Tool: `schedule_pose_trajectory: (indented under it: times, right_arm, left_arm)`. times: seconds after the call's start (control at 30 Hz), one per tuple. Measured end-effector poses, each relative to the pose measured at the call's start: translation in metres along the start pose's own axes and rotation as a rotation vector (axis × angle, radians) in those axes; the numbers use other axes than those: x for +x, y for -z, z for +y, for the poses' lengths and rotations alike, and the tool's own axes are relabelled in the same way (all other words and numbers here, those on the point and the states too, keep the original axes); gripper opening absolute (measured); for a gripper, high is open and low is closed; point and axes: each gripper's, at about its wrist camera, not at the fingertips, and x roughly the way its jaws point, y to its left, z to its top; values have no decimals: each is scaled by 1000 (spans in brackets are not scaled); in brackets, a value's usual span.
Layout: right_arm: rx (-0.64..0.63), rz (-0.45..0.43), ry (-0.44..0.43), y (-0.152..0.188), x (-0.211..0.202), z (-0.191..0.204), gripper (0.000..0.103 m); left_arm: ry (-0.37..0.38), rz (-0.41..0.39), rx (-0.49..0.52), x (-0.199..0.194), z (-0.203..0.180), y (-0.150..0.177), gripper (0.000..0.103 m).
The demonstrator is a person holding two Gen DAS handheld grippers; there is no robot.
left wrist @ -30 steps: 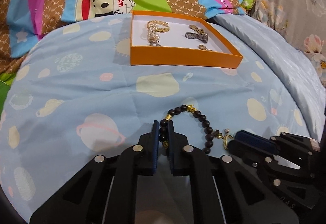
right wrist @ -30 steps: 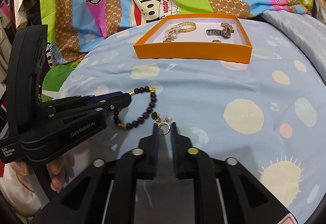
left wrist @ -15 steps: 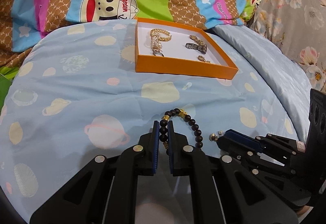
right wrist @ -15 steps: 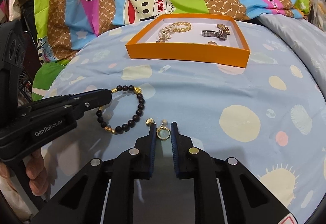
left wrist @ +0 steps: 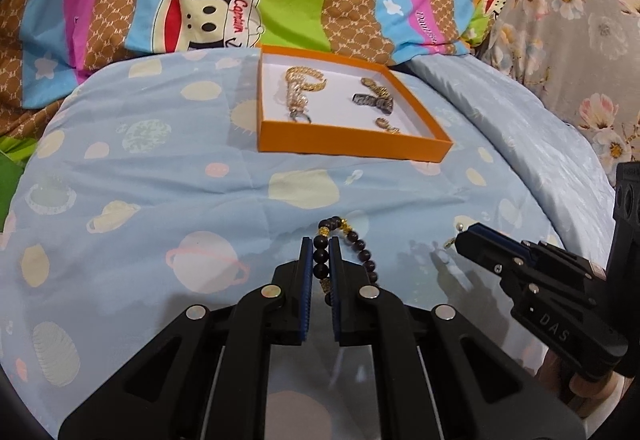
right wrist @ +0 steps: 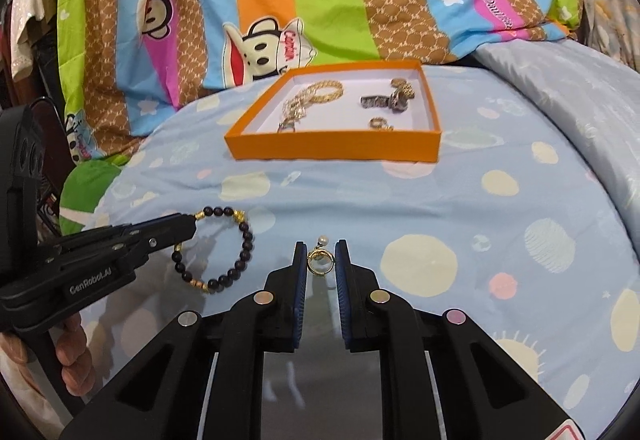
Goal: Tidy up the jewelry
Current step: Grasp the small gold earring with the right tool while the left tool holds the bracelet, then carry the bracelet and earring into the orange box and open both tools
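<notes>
Left wrist view: the left tool (left wrist: 320,252) is clamped on the bead bracelet (left wrist: 352,244), on the bed (left wrist: 140,168) near the orange box (left wrist: 344,142).

Right wrist view: the right tool (right wrist: 320,260) grips a gold ring (right wrist: 319,263), nearer than the box.

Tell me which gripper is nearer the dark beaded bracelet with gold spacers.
Left. The left gripper is clamped on the dark beaded bracelet; the right gripper sits beside it, around a small gold ring.
</notes>
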Motion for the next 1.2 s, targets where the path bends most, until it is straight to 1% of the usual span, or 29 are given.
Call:
schedule_pose_trajectory:
  times: [0.2,0.33,0.47,0.6,0.73,0.9,1.07,1.2]
  right_arm:
    - [-20,-28,-2,-20,-14,-5,13]
    - [-35,-48,-3,-38,-22,-9,13]
    - [-39,-70,-4,-62,-23,-16,13]
    - [-37,-83,0,-88,-14,-23,13]
    - [-31,-90,-12,-114,2,-31,13]
    - [-17,-77,-41,-140,32,-39,13]
    - [-4,-46,-52,-154,66,-44,13]
    - [3,-29,-52,-157,86,-49,13]
  left_arm:
    - [24,-27,31,-18,-13,-9,7]
    - [24,-48,66,-28,-21,-22,7]
    - [28,-87,93,-36,-29,-45,7]
    - [16,-138,117,-35,-35,-77,7]
    - [7,-175,122,-20,-36,-110,7]
    - [34,-167,98,15,-33,-142,7]
    - [33,-152,93,52,-35,-160,7]
    - [11,-139,96,75,-33,-163,7]
